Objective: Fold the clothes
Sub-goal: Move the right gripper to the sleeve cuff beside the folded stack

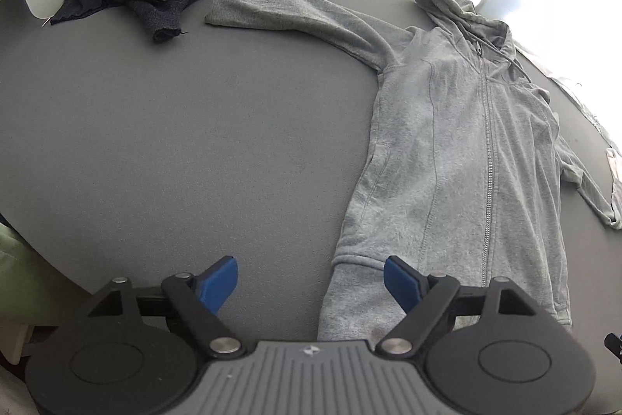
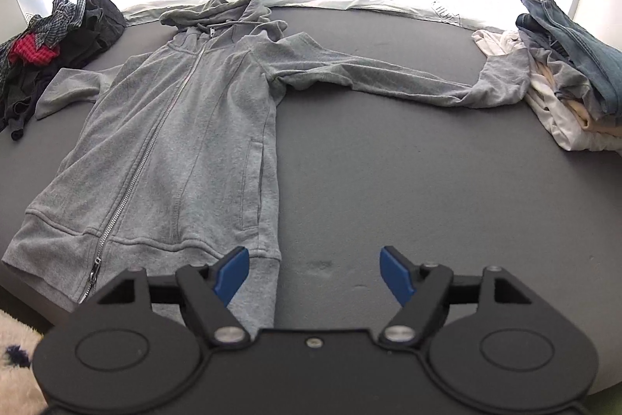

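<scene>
With the grey zip-front cotton hoodie spread flat, both my left tongs and right tongs gape empty at its hem; next I'd fold the sleeves inward.

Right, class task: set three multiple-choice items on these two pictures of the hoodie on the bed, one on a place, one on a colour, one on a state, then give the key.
1. Where is the dark pile relative to the hoodie in the right wrist view?
A left
B right
C on it

2. What colour are the fingertips?
A red
B blue
C green

3. How is the zip?
A fully open
B closed
C missing

Key:
1 A, the pile lies beyond the left sleeve.
2 B, both hand-held grippers' tips are blue.
3 B, the teeth run joined from hem to collar.
</scene>
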